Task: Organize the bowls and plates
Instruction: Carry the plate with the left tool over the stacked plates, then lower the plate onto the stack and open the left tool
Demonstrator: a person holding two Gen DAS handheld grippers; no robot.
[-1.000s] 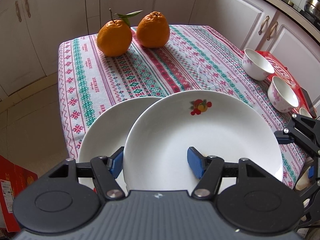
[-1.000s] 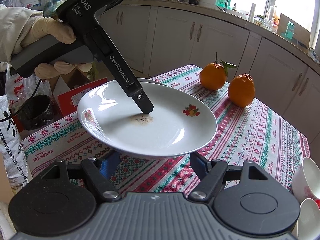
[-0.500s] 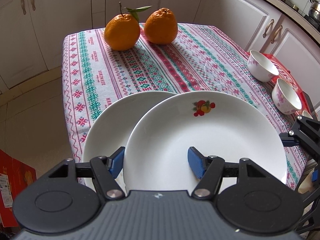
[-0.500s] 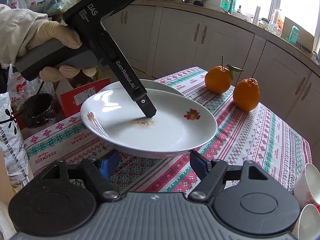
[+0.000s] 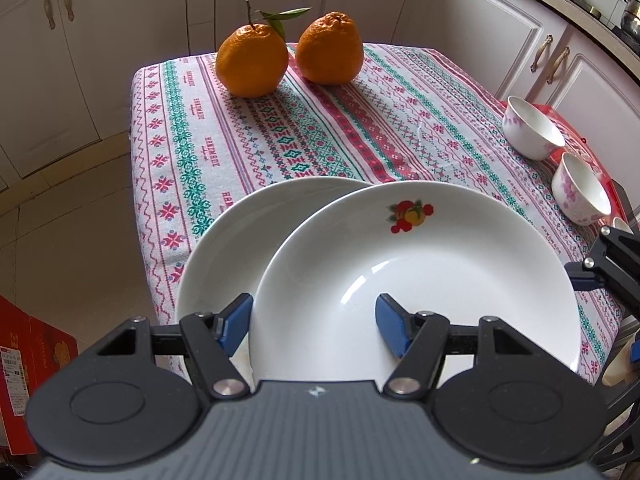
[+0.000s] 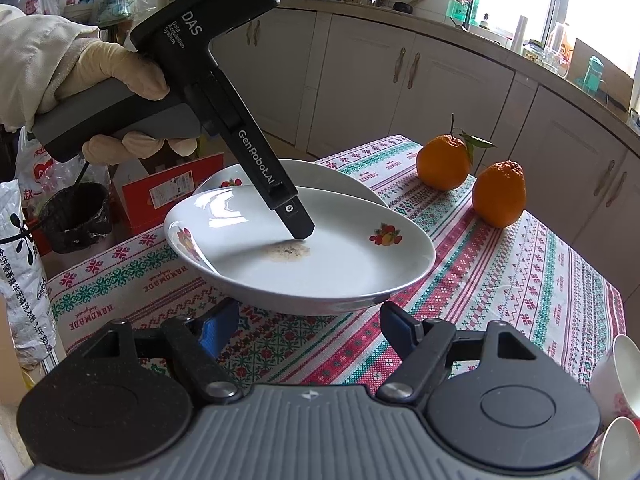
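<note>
Glossy white round ceramic plate (image 6: 340, 256) with fruit decals, tilted above the patterned cloth tabletop (image 5: 320, 136) and overlapping a second white plate (image 5: 240, 240), is clamped at its rim by the left claw (image 5: 314, 326); right claw (image 6: 310, 330) gapes empty; two floral bowls (image 5: 532, 128) stand apart.

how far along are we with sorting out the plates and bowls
Early on. Nothing looks finished yet. In hand: the left gripper is clamped on the rim of the fruit-print plate, held above the second plate on the table. Left: setting it down, and the pink-flowered bowls are apart. The right gripper is empty.
</note>
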